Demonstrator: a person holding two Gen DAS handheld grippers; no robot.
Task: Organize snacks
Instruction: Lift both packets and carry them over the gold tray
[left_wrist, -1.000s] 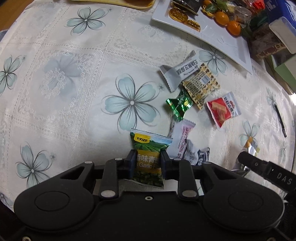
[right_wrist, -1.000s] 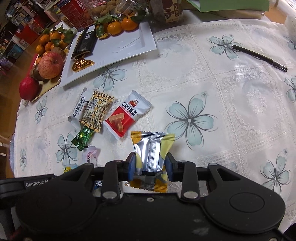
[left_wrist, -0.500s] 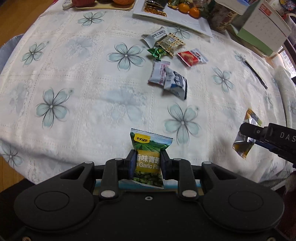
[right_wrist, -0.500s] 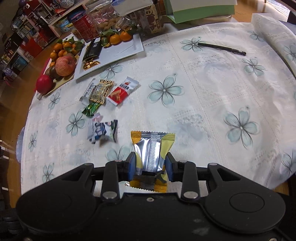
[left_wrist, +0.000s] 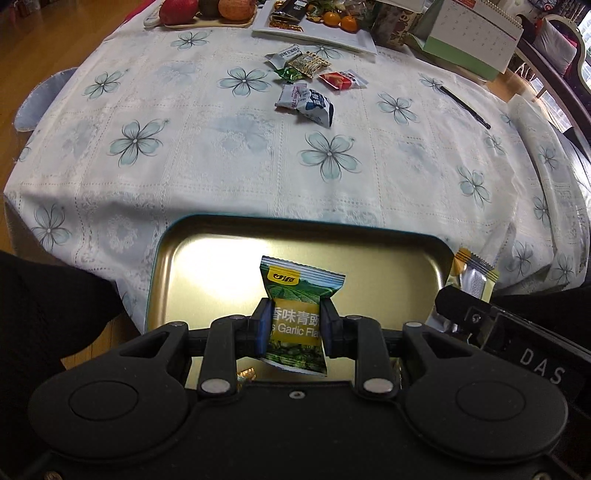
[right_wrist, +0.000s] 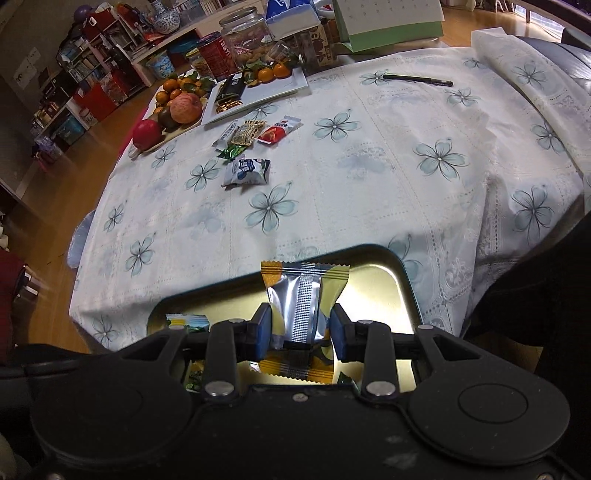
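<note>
Snacks sit in both tools above a shallow, gold-coloured metal tray (left_wrist: 192, 258) with rounded corners and a teal rim, which lies at the near edge of the desk. The left tool (left_wrist: 295, 328) pinches a glossy green and yellow garlic-flavour pea packet (left_wrist: 297, 314) across its middle, the crimped top edge standing upright over the tray's bright floor. The right tool (right_wrist: 301, 328) clamps a crinkled silver foil packet with yellow and orange ends (right_wrist: 301, 302) in the same manner, its serrated seam up, over the right part of the tray (right_wrist: 399, 280). A few wrapped pieces already lie in the tray below the tools, mostly hidden. Farther out, on the white lace-textured tablecloth printed with pale blue flowers (left_wrist: 236, 155), a loose cluster of small packets remains: a puffy white and blue pouch (left_wrist: 314, 107), a green foil sweet (left_wrist: 288, 74), a tan printed packet (left_wrist: 308, 66) and a red and white packet (left_wrist: 341, 79). A black pen (left_wrist: 465, 107) lies well apart to the right. At the far edge stand a white rectangular plate with oranges (left_wrist: 332, 33) and a tray of fruit (right_wrist: 173, 110).
</note>
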